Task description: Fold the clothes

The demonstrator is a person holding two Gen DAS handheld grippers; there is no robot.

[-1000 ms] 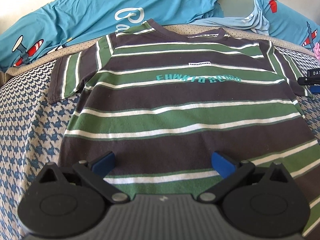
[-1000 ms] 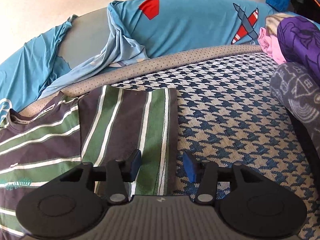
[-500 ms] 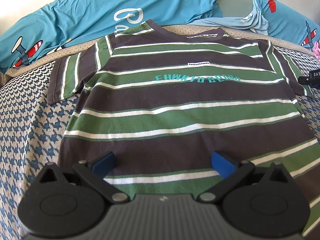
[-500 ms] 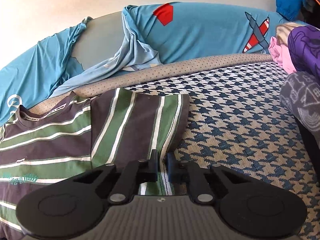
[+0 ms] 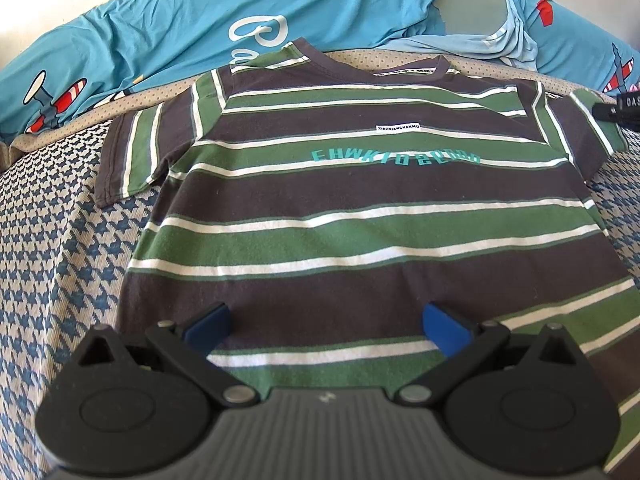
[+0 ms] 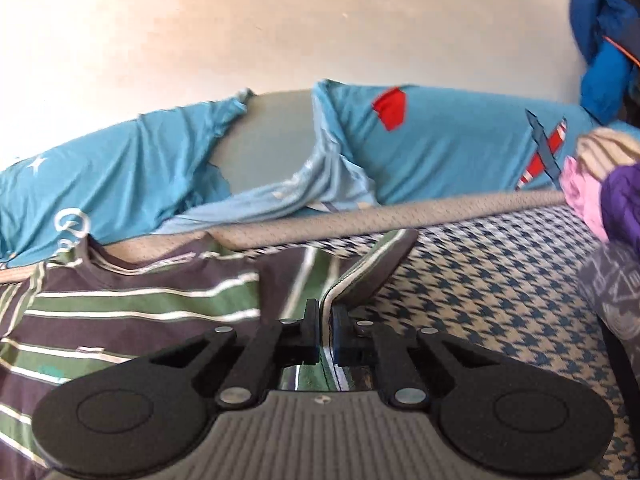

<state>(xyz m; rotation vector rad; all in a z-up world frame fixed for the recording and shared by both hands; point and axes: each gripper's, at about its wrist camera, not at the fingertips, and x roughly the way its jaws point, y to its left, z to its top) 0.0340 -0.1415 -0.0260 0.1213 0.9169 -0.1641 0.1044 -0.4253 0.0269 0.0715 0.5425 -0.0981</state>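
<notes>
Right gripper (image 6: 326, 322) pinches sleeve (image 6: 352, 276); left gripper (image 5: 326, 322) gapes.

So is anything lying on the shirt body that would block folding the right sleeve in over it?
Nothing visible. The right claw is shut on the sleeve, and the shirt lies flat and bare on the bed. The left claw hovers open over the hem.

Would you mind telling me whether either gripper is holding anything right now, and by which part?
The right gripper is shut on the striped T-shirt, pinching its sleeve edge. The left gripper is open, holding nothing.
</notes>
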